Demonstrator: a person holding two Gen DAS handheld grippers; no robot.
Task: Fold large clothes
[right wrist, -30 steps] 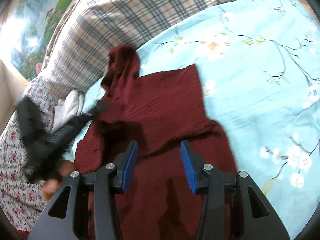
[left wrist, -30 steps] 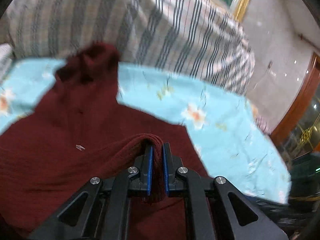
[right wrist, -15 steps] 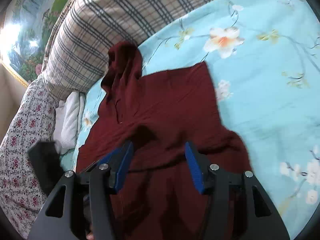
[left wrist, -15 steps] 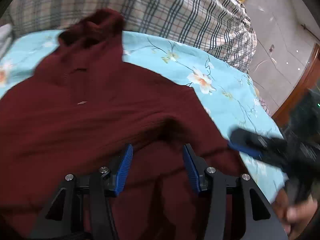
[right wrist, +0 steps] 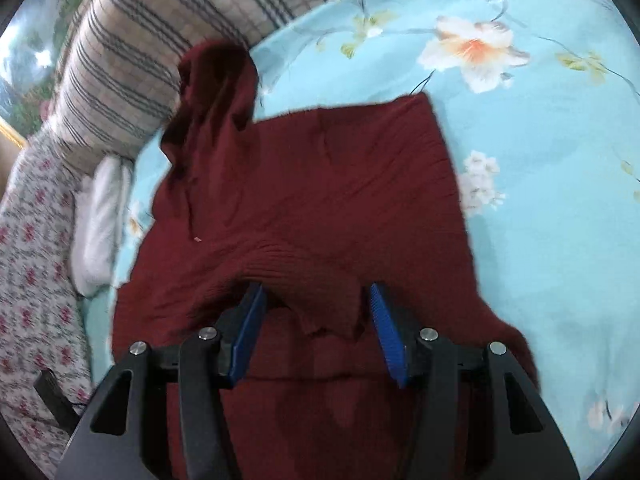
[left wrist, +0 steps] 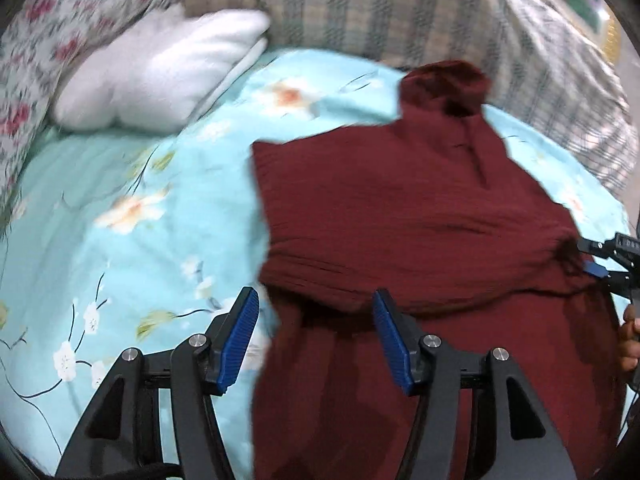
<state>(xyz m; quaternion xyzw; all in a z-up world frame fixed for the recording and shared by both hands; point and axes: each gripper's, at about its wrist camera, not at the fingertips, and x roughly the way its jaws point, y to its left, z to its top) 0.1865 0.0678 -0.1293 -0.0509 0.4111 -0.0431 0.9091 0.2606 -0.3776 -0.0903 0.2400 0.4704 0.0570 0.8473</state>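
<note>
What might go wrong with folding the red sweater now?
Both grippers, left and right, are open, so nothing holds the sweater.

1. The sleeve folded across its middle looks bunched, so it might slip back or crease.
2. The collar rests against the plaid pillow and could snag or crumple on the next fold.

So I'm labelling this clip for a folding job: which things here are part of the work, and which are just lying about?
Part of the job:
- dark red sweater
- left tongs, open
- right tongs, open
- blue flowered bedsheet it lies on

Just lying about:
- white pillow
- checked quilt
- rose-print cloth
</note>
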